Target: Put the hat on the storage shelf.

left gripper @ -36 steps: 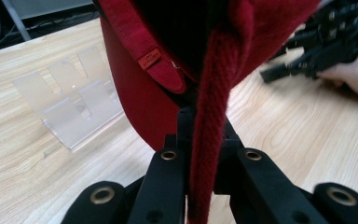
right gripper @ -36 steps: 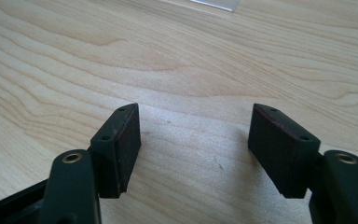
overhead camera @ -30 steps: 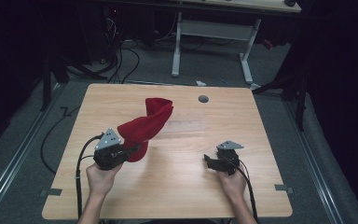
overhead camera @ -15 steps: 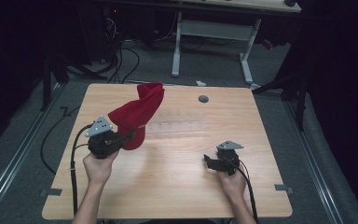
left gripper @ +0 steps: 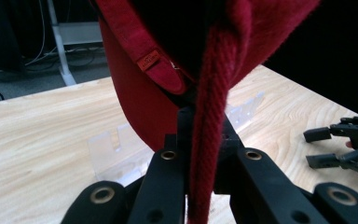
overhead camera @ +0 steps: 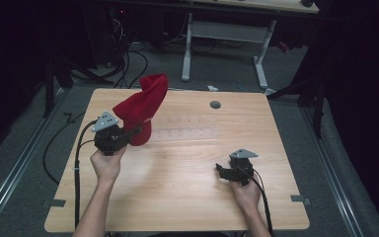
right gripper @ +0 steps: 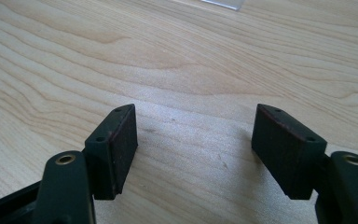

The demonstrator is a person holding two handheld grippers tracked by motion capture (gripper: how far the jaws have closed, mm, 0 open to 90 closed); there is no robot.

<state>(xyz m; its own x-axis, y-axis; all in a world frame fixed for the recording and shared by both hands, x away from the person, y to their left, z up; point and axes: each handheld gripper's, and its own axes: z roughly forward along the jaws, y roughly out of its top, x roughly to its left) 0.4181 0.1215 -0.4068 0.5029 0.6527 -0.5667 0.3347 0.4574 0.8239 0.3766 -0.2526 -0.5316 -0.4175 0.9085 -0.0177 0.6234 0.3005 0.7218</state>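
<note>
A person's left gripper [overhead camera: 137,131] clamps a fold of a red knit hat [overhead camera: 142,106], holding it raised above the left half of a light wooden table [overhead camera: 177,197]; the cloth stands upward from the jaws toward the table's far edge. In the left gripper view the hat [left gripper: 177,56] hangs close before the lens, a ribbed band pinched between the black jaws and a small sewn tag on its rim. Just beyond it lies a clear plastic rack [overhead camera: 187,127] on the tabletop, near the hat. A grey round plug [overhead camera: 215,104] sits near the far edge. The right gripper [overhead camera: 222,170] rests low on the table's right side, well apart from the hat, jaws spread over bare wood.
</note>
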